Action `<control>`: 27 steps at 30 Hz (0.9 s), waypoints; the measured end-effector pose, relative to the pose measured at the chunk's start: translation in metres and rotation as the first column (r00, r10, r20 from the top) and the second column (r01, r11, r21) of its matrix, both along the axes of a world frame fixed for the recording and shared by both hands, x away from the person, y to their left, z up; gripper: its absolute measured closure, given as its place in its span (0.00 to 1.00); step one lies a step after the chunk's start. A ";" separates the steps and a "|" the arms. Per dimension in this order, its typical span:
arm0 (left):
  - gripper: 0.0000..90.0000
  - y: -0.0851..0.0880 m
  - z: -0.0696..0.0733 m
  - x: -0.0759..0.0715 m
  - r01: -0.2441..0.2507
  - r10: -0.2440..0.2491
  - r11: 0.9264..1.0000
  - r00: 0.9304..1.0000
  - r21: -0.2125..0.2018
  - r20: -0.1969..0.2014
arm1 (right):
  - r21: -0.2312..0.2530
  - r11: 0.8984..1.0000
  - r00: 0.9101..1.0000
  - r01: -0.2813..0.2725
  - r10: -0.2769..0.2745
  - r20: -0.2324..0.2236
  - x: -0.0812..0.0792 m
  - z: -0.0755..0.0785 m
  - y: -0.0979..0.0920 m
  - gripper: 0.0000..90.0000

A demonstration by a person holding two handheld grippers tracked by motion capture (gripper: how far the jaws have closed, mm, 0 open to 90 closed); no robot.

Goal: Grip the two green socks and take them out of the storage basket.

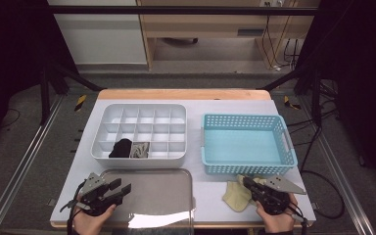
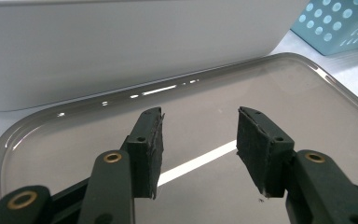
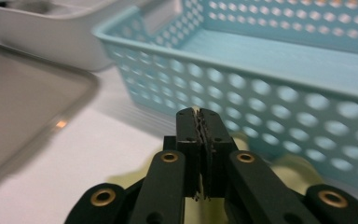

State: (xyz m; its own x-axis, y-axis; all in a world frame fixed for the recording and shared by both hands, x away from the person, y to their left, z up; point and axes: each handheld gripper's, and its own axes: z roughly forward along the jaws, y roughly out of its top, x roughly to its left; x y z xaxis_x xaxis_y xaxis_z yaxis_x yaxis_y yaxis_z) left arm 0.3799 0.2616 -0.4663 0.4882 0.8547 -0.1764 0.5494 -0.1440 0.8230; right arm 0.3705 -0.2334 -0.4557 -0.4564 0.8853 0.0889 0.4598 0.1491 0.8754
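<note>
White worktop (image 1: 210,200) is seen with a pale yellow sock (image 1: 238,194) lying just before the blue basket (image 1: 247,145). Its thin edge is pinched by the right tool (image 3: 202,122); it could slip free when lifted. The left tool (image 2: 199,140) is held released over the grey tray (image 1: 152,196).

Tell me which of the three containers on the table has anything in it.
The white divided organizer: two front-row compartments hold a black item and a grey one. The blue basket and grey tray hold nothing.
</note>
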 end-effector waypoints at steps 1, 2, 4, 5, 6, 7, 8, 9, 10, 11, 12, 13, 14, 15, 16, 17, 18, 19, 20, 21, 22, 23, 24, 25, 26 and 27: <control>0.55 0.000 0.000 0.000 -0.001 0.001 1.000 1.000 -0.001 -0.002 | -0.011 1.000 1.000 0.007 -0.007 -0.009 0.001 -0.002 -0.001 0.95; 0.55 0.000 0.000 0.000 -0.001 0.001 1.000 1.000 -0.001 -0.002 | -0.023 1.000 1.000 0.018 -0.019 -0.019 0.002 -0.004 -0.002 0.93; 0.55 0.000 -0.001 0.001 -0.002 0.002 1.000 1.000 -0.001 -0.003 | -0.040 0.999 0.999 0.029 -0.030 -0.027 0.004 -0.008 -0.004 0.89; 0.55 0.001 -0.001 0.001 -0.002 0.002 1.000 1.000 0.000 -0.002 | -0.029 0.999 0.999 0.027 -0.028 -0.027 0.003 -0.007 -0.004 0.87; 0.55 0.001 -0.001 0.001 -0.002 0.002 1.000 1.000 -0.001 -0.002 | -0.032 0.999 1.000 0.022 -0.022 -0.010 0.002 -0.005 -0.004 0.85; 0.55 0.001 -0.001 0.001 -0.002 0.002 1.000 1.000 -0.001 -0.002 | -0.030 0.999 1.000 0.015 -0.015 0.011 0.001 -0.002 -0.003 0.83; 0.55 0.001 -0.001 0.001 -0.002 0.002 1.000 1.000 -0.002 -0.002 | -0.022 1.000 1.000 0.008 -0.007 0.025 -0.001 0.002 -0.002 0.82; 0.55 0.000 -0.001 0.001 -0.002 0.002 1.000 1.000 -0.002 -0.003 | -0.017 1.000 0.999 -0.001 0.002 0.051 -0.003 0.007 -0.001 0.82; 0.55 0.000 0.000 0.001 -0.002 0.002 1.000 1.000 -0.002 -0.003 | -0.019 1.000 0.998 -0.011 0.012 0.066 -0.005 0.010 0.001 0.81; 0.55 0.000 0.000 0.001 -0.003 0.003 1.000 1.000 -0.003 -0.002 | -0.017 1.000 0.997 -0.025 0.026 0.073 -0.007 0.013 0.003 0.81; 0.55 0.001 0.000 0.001 -0.003 0.003 1.000 1.000 -0.003 -0.001 | -0.018 0.999 0.996 -0.039 0.040 0.078 -0.008 0.015 0.007 0.81; 0.55 0.001 0.000 0.001 -0.003 0.003 1.000 1.000 -0.003 0.000 | -0.018 0.998 0.995 -0.056 0.057 0.080 -0.010 0.016 0.011 0.82; 0.55 0.001 0.000 0.000 -0.004 0.004 1.000 1.000 -0.004 -0.001 | -0.022 0.997 0.994 -0.079 0.081 0.069 -0.010 0.015 0.015 0.82; 0.55 0.001 0.000 0.000 -0.004 0.004 1.000 1.000 -0.005 -0.001 | -0.023 0.994 0.992 -0.109 0.110 0.053 -0.010 0.013 0.022 0.83; 0.55 0.001 0.000 0.000 -0.004 0.004 1.000 1.000 -0.004 -0.001 | -0.022 0.992 0.991 -0.125 0.126 0.040 -0.010 0.011 0.025 0.83; 0.55 0.001 0.000 0.000 -0.003 0.003 1.000 1.000 -0.003 -0.001 | -0.019 0.989 0.989 -0.148 0.149 0.016 -0.009 0.007 0.030 0.84; 0.55 0.001 0.000 0.000 -0.002 0.002 1.000 1.000 -0.004 -0.001 | -0.025 0.986 0.986 -0.164 0.164 -0.002 -0.009 0.003 0.034 0.84; 0.55 0.001 0.000 0.000 -0.003 0.003 1.000 1.000 -0.006 0.000 | -0.036 0.983 0.983 -0.180 0.179 -0.030 -0.008 -0.003 0.039 0.83; 0.55 0.001 0.000 0.000 -0.002 0.002 1.000 1.000 -0.005 0.002 | -0.046 0.981 0.981 -0.190 0.188 -0.047 -0.007 -0.006 0.042 0.83; 0.55 0.001 0.000 0.000 -0.004 0.004 1.000 1.000 -0.006 0.002 | -0.053 0.979 0.979 -0.196 0.193 -0.063 -0.007 -0.010 0.044 0.81; 0.55 0.002 0.000 0.000 -0.005 0.005 1.000 1.000 -0.006 0.002 | -0.056 0.979 0.978 -0.198 0.194 -0.074 -0.007 -0.012 0.045 0.79; 0.55 0.002 0.000 0.000 -0.005 0.005 1.000 1.000 -0.005 0.002 | -0.053 0.978 0.977 -0.203 0.198 -0.086 -0.007 -0.015 0.046 0.77; 0.55 0.001 0.000 0.000 -0.005 0.005 1.000 1.000 -0.003 0.001 | -0.059 0.978 0.977 -0.201 0.195 -0.087 -0.007 -0.017 0.046 0.76; 0.55 0.001 0.000 0.000 -0.003 0.003 1.000 1.000 -0.003 0.002 | -0.062 0.978 0.976 -0.200 0.193 -0.097 -0.007 -0.020 0.047 0.75; 0.55 0.001 0.000 0.000 -0.003 0.003 1.000 1.000 -0.001 0.002 | -0.070 0.977 0.975 -0.203 0.195 -0.107 -0.006 -0.022 0.048 0.75; 0.55 0.001 0.000 0.000 -0.003 0.003 1.000 1.000 0.000 0.002 | -0.071 0.976 0.974 -0.206 0.197 -0.113 -0.007 -0.024 0.049 0.75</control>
State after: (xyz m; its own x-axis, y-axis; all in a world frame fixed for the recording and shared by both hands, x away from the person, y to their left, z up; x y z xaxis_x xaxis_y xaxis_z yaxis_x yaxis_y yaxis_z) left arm 0.3798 0.2623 -0.4661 0.4862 0.8561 -0.1752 0.5479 -0.1424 0.8244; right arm 0.3636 -0.1847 -0.4795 -0.6182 0.7823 0.0765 0.5013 0.3175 0.8049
